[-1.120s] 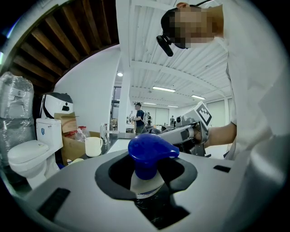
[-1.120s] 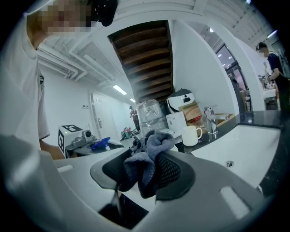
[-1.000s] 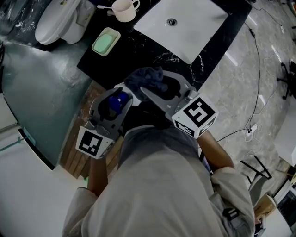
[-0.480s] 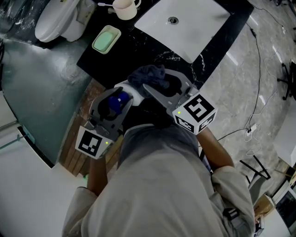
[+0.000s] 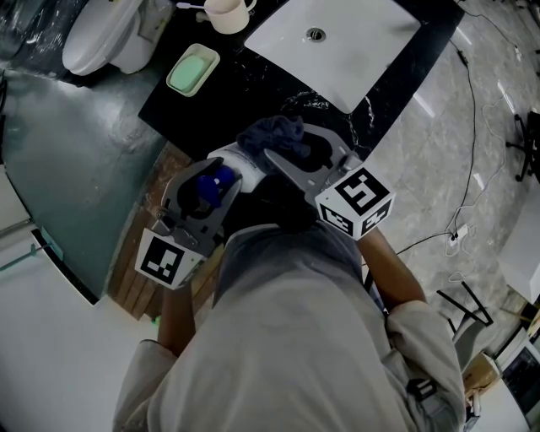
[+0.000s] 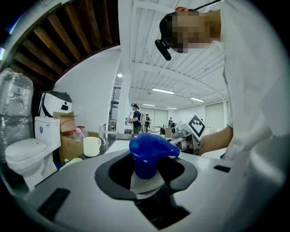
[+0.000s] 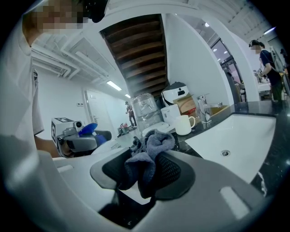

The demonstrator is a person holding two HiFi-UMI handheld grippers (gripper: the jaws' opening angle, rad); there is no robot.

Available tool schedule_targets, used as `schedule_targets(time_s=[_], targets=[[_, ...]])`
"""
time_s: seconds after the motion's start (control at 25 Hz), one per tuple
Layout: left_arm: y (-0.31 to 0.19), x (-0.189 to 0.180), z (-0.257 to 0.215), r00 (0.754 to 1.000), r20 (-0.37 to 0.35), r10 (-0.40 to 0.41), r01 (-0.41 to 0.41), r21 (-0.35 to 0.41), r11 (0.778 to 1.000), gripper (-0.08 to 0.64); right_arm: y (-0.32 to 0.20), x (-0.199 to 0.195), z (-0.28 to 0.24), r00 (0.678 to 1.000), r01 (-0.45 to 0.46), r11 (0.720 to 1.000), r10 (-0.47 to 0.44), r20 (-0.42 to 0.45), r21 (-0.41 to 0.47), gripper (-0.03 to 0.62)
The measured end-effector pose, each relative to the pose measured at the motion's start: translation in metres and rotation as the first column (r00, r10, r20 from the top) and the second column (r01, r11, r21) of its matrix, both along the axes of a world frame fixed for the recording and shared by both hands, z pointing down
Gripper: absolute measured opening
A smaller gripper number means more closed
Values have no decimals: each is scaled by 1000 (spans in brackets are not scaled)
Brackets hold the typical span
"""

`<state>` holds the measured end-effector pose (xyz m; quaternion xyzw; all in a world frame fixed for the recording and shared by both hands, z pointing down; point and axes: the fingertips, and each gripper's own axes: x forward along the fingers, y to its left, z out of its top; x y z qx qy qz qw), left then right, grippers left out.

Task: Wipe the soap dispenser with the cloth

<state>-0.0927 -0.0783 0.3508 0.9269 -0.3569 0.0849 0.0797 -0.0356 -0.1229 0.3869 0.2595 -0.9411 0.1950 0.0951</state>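
Observation:
My left gripper (image 6: 146,179) is shut on the soap dispenser (image 6: 147,168), a pale bottle with a blue pump head (image 6: 152,146), held upright between the jaws. From above, the blue pump (image 5: 213,180) shows inside the left gripper (image 5: 205,187). My right gripper (image 7: 144,168) is shut on a bunched grey-blue cloth (image 7: 148,154). In the head view the cloth (image 5: 273,139) sticks out of the right gripper (image 5: 287,156), just right of and beyond the dispenser, a small gap apart.
A black counter (image 5: 211,97) holds a white sink basin (image 5: 337,46), a green soap dish (image 5: 192,72) and a white mug (image 5: 224,13). A white toilet (image 5: 105,38) stands at the far left. Wooden slats (image 5: 143,270) lie below my left gripper. Cables (image 5: 472,126) cross the floor at right.
My right gripper with the cloth has shifted slightly, sinking a little beside the dispenser. The left gripper and dispenser have stayed still.

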Motion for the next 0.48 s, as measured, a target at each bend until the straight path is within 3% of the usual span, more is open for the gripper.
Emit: schedule_targets(time_s=[0.48], targets=[[0, 2, 0, 1000, 2, 6, -6, -4, 1000, 146, -4, 6, 18, 999, -9, 1000, 9, -39, -12, 163]])
